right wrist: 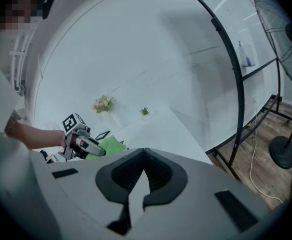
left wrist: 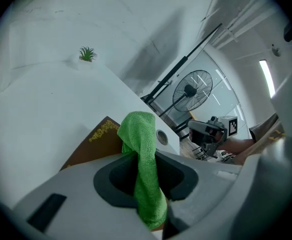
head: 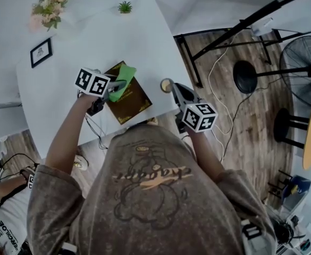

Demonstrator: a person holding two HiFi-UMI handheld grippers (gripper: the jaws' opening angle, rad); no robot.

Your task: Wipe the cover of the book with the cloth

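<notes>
left gripper (left wrist: pixel 142 160) clamped fuzzy green folded cloth (left wrist: pixel 142 129) | flat brown gold-patterned book (left wrist: pixel 92 149) lay beneath its jaws | right gripper (right wrist: pixel 145 156) jaws together, empty

Grey-brown printed T-shirt (head: pixel 150 190)

My head camera looks steeply down on the table (head: pixel 91 41), while low cameras on the left gripper (head: pixel 115 89) and right gripper (head: pixel 174 89) see each other.

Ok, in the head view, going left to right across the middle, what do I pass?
From the left: picture frame → book → right gripper → round stand base → fan. The left gripper and its cloth overlap the book, so they are omitted.
</notes>
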